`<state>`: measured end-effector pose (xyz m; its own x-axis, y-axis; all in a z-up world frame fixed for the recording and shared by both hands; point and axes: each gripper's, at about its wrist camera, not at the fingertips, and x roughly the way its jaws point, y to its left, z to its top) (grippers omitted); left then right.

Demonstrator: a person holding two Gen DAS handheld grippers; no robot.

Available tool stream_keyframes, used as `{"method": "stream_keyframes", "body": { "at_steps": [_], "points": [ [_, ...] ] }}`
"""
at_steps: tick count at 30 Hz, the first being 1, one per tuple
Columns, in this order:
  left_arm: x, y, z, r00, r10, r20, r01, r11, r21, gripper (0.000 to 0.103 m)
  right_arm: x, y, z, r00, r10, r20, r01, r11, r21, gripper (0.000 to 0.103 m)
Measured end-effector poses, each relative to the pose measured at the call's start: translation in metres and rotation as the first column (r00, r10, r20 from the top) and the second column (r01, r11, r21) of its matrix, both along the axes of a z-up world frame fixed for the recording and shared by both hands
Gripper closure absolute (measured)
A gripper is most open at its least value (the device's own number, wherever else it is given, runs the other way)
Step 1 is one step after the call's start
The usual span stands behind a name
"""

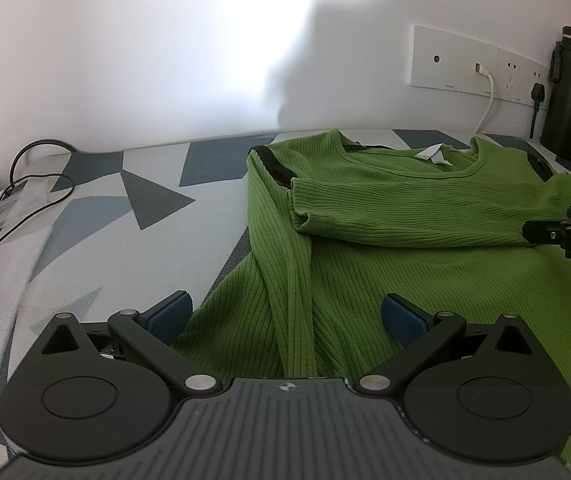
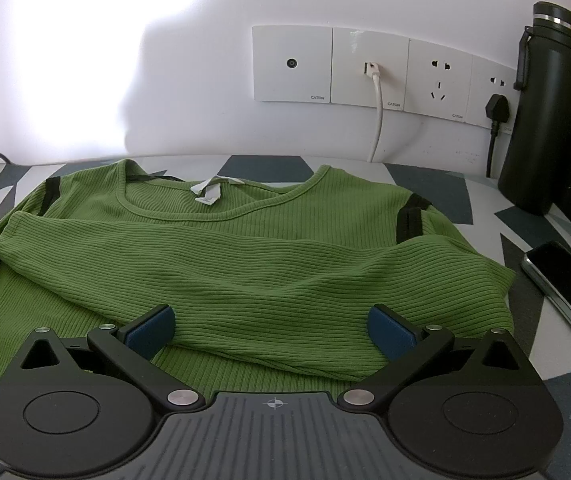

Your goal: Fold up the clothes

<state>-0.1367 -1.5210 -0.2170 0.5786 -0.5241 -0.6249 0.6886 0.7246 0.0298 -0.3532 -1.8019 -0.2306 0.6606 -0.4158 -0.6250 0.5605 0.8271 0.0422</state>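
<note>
A green ribbed long-sleeve top (image 1: 385, 240) (image 2: 213, 264) lies flat on the patterned table, neckline toward the wall, with a white label (image 2: 207, 191) showing inside the collar. One sleeve (image 2: 245, 272) is folded across the chest; the other sleeve (image 1: 285, 280) runs down the top's left side. My left gripper (image 1: 285, 316) is open, its blue pads either side of that long sleeve. My right gripper (image 2: 271, 330) is open over the folded sleeve's lower edge, and its tip (image 1: 565, 228) shows at the right edge of the left wrist view.
A black flask (image 2: 545, 108) stands at the back right by wall sockets (image 2: 369, 68) with a white cable (image 2: 377, 120) and a black plug (image 2: 496, 110). A phone (image 2: 561, 272) lies right of the top. A black USB cable (image 1: 13, 216) trails at the left.
</note>
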Motion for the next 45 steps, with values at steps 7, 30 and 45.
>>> {"method": "stream_keyframes", "body": {
  "at_steps": [7, 30, 45],
  "points": [
    [-0.0004, -0.0003, 0.0004, 1.0, 0.0, 0.002, 0.0, 1.0, 0.0, 0.001, 0.0, 0.0, 0.0002, 1.0, -0.001, 0.0, 0.001, 1.0, 0.0, 0.001],
    [-0.0017, -0.0004, 0.0003, 1.0, 0.001, 0.007, -0.001, 1.0, -0.001, 0.001, -0.0001, -0.0003, 0.0003, 1.0, -0.001, -0.001, 0.001, 1.0, 0.0, 0.001],
    [0.0005, -0.0008, 0.0003, 1.0, 0.001, -0.004, -0.001, 1.0, -0.008, 0.001, 0.0032, -0.0014, 0.0003, 1.0, -0.006, -0.003, 0.006, 1.0, -0.001, 0.001]
  ]
}}
